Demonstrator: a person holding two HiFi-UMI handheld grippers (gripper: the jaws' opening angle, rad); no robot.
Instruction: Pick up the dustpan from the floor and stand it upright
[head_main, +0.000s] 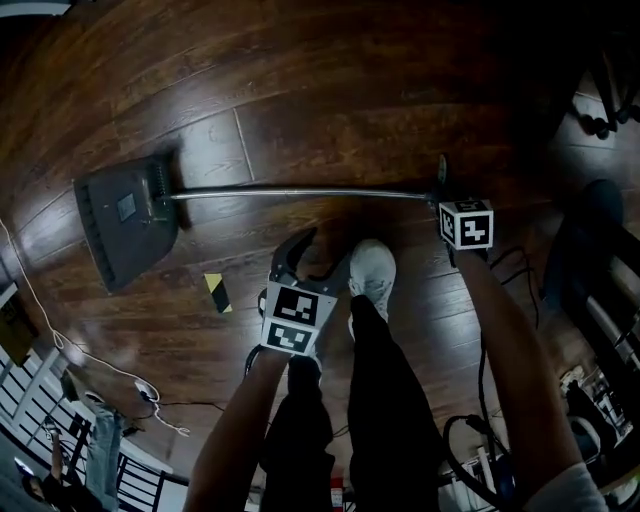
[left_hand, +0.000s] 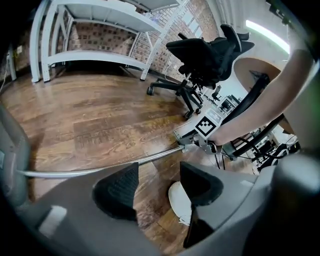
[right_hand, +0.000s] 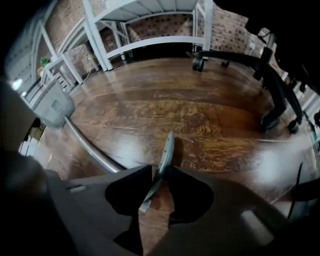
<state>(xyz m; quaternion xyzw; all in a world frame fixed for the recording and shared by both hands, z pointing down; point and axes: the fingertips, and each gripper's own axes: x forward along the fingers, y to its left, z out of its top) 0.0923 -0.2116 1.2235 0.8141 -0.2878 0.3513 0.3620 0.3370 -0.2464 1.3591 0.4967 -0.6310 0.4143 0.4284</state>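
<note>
Right gripper view | right fingers (right_hand: 125, 192) clamp dustpan handle (right_hand: 167, 147) | pan (right_hand: 52, 107) partly hidden | left fingers (left_hand: 117, 190) wide

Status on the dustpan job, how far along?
Done: the right gripper is shut on the flat handle end of the dark grey long-handled dustpan. In hand: only that grip; the left gripper hangs open, empty. Left: lifting and standing it up, since the pan lies flat on the brown wooden floor.
</note>
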